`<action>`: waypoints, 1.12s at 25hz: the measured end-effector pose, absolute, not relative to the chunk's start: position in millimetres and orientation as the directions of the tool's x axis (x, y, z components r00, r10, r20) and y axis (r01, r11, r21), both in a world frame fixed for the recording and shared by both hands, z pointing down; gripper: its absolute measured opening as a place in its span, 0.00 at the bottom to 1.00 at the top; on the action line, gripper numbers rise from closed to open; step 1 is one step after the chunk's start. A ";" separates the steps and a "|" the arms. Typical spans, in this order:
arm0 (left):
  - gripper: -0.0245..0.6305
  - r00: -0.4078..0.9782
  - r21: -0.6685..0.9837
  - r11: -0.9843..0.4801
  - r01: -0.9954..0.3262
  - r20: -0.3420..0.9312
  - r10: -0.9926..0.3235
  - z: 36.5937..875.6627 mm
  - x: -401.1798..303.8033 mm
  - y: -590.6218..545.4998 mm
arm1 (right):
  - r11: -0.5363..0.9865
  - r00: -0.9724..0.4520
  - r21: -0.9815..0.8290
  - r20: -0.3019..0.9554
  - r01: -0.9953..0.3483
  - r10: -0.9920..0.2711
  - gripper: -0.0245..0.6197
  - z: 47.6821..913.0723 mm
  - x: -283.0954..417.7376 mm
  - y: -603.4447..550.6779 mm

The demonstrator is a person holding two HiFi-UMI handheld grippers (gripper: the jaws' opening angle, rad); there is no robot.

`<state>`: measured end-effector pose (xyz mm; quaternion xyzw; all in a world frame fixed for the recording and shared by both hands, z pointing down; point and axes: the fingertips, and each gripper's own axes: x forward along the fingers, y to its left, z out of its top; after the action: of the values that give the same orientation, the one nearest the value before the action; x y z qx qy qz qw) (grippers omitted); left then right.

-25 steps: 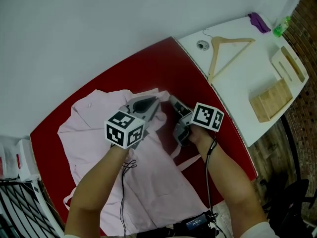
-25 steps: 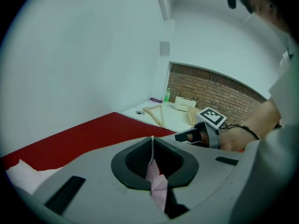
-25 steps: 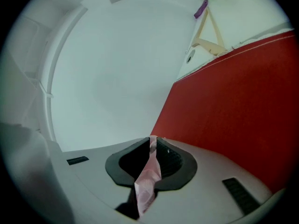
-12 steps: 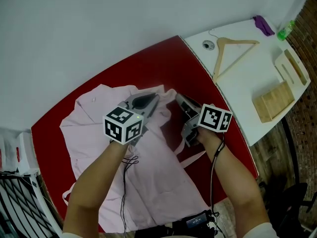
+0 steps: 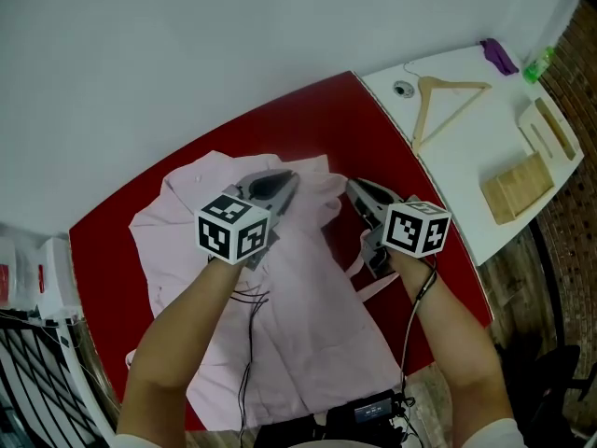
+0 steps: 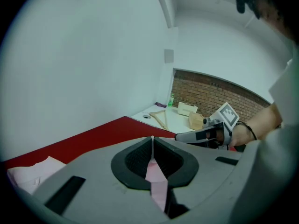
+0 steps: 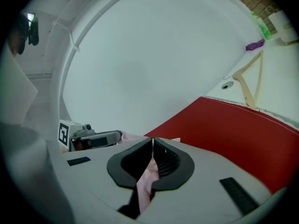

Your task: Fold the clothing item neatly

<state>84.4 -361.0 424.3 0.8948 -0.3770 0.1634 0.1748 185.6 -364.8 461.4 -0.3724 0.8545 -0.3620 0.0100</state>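
The pale pink shirt [image 5: 308, 334] is lying rumpled on the red desk [image 5: 298, 119], with the person's forearms partly hiding it. The left hand-held gripper [image 5: 283, 181] and the right hand-held gripper [image 5: 354, 187] are each pinching a thin fold of its soft cloth. Beyond, a wooden hanger [image 5: 446, 101] is resting on a white desk [image 5: 457, 166].

A pink shirt [image 5: 308, 329] lies spread and rumpled across the red table [image 5: 308, 119], reaching its near edge. The cloth on its far side is raised in a bunched fold, and a narrow strip trails toward the right edge.
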 end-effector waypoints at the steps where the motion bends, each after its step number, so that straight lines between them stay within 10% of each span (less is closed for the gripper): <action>1: 0.06 0.665 0.188 -0.659 -0.729 0.422 -0.616 421.5 82.3 -357.6 | 0.471 -0.720 -0.607 0.260 -0.640 -0.643 0.07 458.7 183.9 -360.7; 28: 0.06 0.614 0.154 -0.612 -0.776 0.407 -0.676 373.5 -65.8 -282.0 | 0.725 -0.844 -0.448 0.159 -0.524 -0.512 0.07 362.3 30.2 -236.6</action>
<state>-65.8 -282.0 373.5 0.8840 -0.4108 0.1562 0.1596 30.2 -236.6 362.3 -0.2787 0.9286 -0.2447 -0.0124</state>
